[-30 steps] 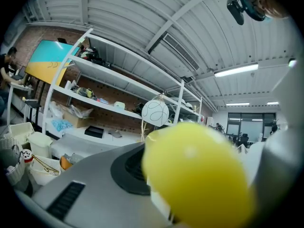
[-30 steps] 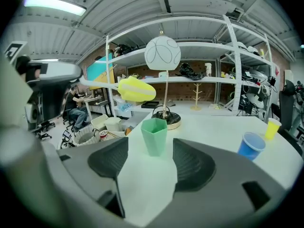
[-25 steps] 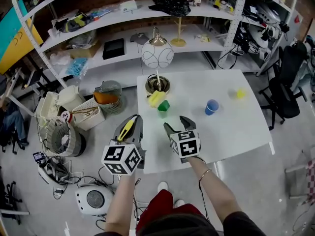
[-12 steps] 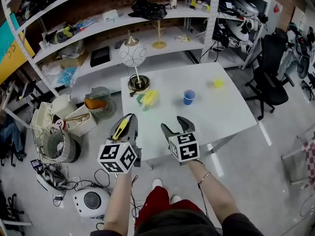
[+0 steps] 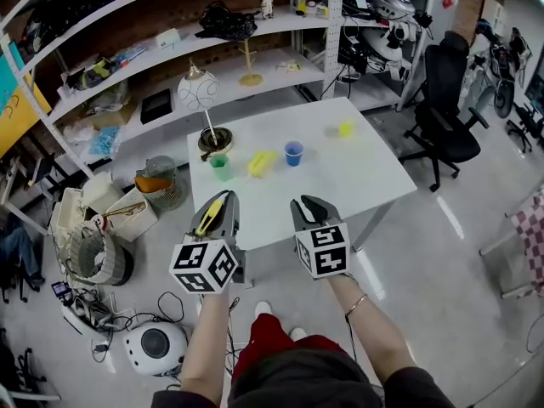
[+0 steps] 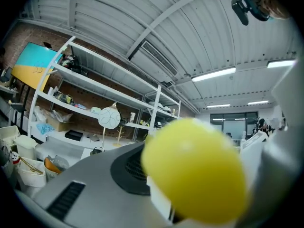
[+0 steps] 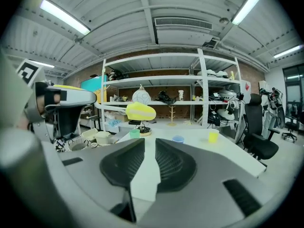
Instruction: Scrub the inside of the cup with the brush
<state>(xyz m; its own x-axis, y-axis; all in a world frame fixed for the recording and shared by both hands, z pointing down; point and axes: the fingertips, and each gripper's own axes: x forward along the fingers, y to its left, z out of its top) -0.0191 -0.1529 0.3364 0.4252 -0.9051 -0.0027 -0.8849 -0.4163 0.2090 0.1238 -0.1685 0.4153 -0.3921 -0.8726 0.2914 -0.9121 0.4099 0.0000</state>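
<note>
Pinching the right gripper (image 5: 308, 206) nearly together just now, with nothing in it and the left gripper (image 5: 223, 204) clamped on the brush (image 5: 210, 218). Squared up to the table (image 5: 357, 185) now, with green cup (image 5: 220, 167) and blue cup (image 5: 293, 153) at 12 o'clock. No scrubbing yet, probably grabbing a cup next.

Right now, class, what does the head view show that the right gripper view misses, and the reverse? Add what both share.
Only the head view: the person's forearms, and the white round appliance on the floor.
Only the right gripper view: the ceiling strip lights, and a look straight along the right gripper's jaws, which have just been closing with nothing between them.
Both: the white table with its green plastic cup, blue plastic cup and yellow plastic cup, the black office chair, and the left gripper holding the yellow brush.
</note>
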